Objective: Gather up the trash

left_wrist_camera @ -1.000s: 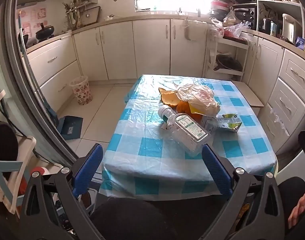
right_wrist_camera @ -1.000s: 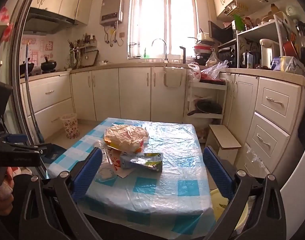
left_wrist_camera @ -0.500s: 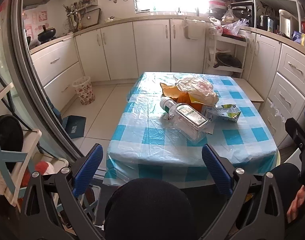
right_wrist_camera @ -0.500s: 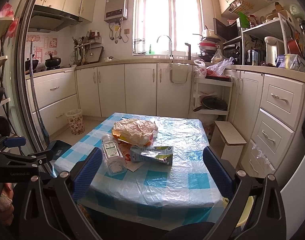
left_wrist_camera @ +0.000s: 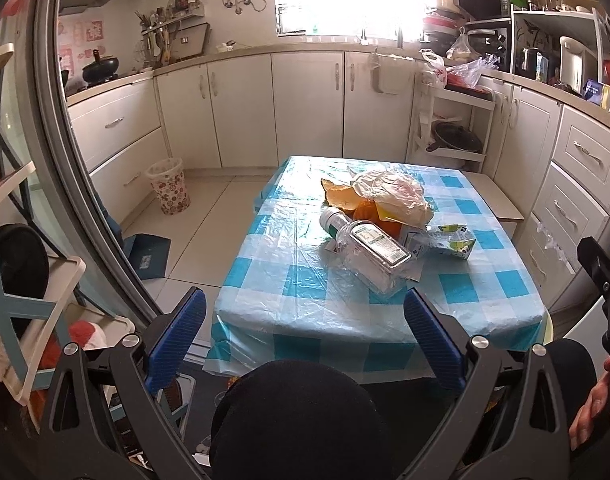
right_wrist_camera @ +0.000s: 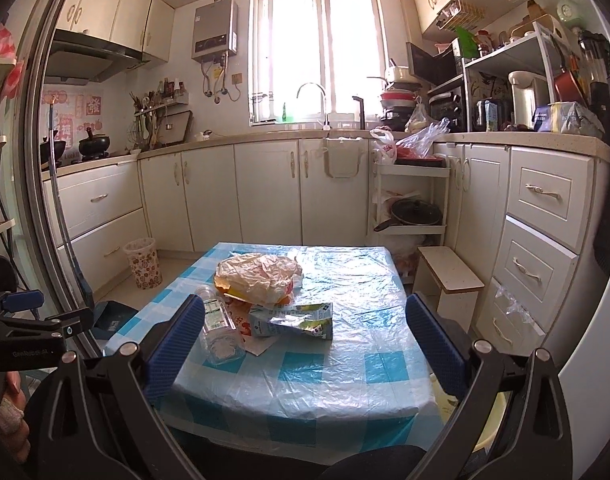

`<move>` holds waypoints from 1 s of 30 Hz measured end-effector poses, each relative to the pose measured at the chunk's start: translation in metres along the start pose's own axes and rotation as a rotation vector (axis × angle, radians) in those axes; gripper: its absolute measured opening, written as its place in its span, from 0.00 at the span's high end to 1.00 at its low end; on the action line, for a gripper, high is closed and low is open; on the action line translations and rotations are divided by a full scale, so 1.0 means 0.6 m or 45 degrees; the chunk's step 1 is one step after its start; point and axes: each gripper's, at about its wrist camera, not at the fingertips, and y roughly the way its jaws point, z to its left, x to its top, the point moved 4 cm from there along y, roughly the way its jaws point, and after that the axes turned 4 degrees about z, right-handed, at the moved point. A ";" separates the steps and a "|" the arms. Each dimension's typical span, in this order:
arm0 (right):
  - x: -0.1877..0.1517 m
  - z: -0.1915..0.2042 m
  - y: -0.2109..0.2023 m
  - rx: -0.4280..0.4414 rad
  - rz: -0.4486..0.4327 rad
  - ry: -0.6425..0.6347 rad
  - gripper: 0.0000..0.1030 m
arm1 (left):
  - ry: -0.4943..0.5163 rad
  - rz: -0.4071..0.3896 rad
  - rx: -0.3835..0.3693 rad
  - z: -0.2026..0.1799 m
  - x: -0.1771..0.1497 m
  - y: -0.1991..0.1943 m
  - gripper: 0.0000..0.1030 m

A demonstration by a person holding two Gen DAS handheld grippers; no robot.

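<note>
- Both views have drawn back from the bench point(left_wrist_camera: 457, 292) over the last second, so more of its near edge and the checked blue-and-white cover shows.
- Left claw point(left_wrist_camera: 305, 340) stands wide, its blue pads empty, short of the bench's near edge.
- Right claw point(right_wrist_camera: 305, 340) is likewise spread wide and holds nothing, hovering before the bench.
- Trash sits in one heap toward the bench's middle: a clear plastic bottle point(left_wrist_camera: 365, 248) lies on its side nearest the claws, touching a flattened carton point(left_wrist_camera: 445, 240) just beside it.
- Behind them a crumpled plastic bag point(left_wrist_camera: 389, 196) rests on orange peel point(left_wrist_camera: 341, 196).
- On the floor by the left cabinets, well apart from the bench, stands a patterned waste basket point(left_wrist_camera: 167, 190).
</note>
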 end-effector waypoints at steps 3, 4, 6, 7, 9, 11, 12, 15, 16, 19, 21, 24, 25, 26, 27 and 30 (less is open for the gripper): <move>0.006 -0.010 -0.019 -0.084 -0.043 0.008 0.06 | 0.023 0.029 0.003 -0.007 0.001 -0.004 0.08; 0.006 -0.013 -0.025 -0.114 -0.050 0.011 0.06 | 0.031 0.033 0.003 -0.010 0.002 -0.007 0.08; 0.007 -0.019 -0.032 -0.150 -0.055 0.023 0.06 | 0.053 0.026 0.008 -0.017 0.002 -0.014 0.08; 0.007 -0.022 -0.035 -0.168 -0.054 0.030 0.06 | 0.055 0.021 0.000 -0.019 0.003 -0.016 0.08; 0.004 -0.030 -0.041 -0.193 -0.051 0.040 0.06 | 0.070 0.018 -0.001 -0.025 0.003 -0.021 0.07; 0.002 -0.037 -0.045 -0.206 -0.048 0.054 0.06 | 0.080 0.020 -0.002 -0.030 0.003 -0.025 0.07; 0.002 -0.042 -0.046 -0.213 -0.045 0.060 0.06 | 0.084 0.022 -0.006 -0.032 0.003 -0.028 0.07; -0.002 -0.049 -0.050 -0.215 -0.040 0.077 0.06 | 0.080 0.009 -0.021 -0.035 0.002 -0.036 0.07; -0.003 -0.050 -0.051 -0.216 -0.038 0.080 0.06 | 0.076 0.001 -0.028 -0.036 0.001 -0.040 0.07; -0.006 -0.052 -0.054 -0.217 -0.040 0.085 0.06 | 0.101 -0.015 -0.013 -0.042 0.002 -0.045 0.07; -0.007 -0.053 -0.053 -0.217 -0.038 0.087 0.06 | 0.107 -0.022 -0.015 -0.043 0.002 -0.048 0.07; -0.008 -0.053 -0.053 -0.218 -0.038 0.086 0.06 | 0.109 -0.042 -0.017 -0.045 0.001 -0.050 0.07; -0.008 -0.053 -0.053 -0.218 -0.037 0.087 0.06 | 0.105 -0.051 -0.021 -0.046 0.000 -0.051 0.07; -0.008 -0.053 -0.053 -0.217 -0.036 0.088 0.06 | 0.104 -0.053 -0.021 -0.045 0.000 -0.051 0.07; -0.009 -0.052 -0.051 -0.218 -0.034 0.089 0.06 | 0.102 -0.058 -0.022 -0.045 0.000 -0.051 0.07; -0.012 -0.051 -0.048 -0.218 -0.027 0.086 0.06 | 0.096 -0.073 -0.024 -0.044 -0.002 -0.052 0.07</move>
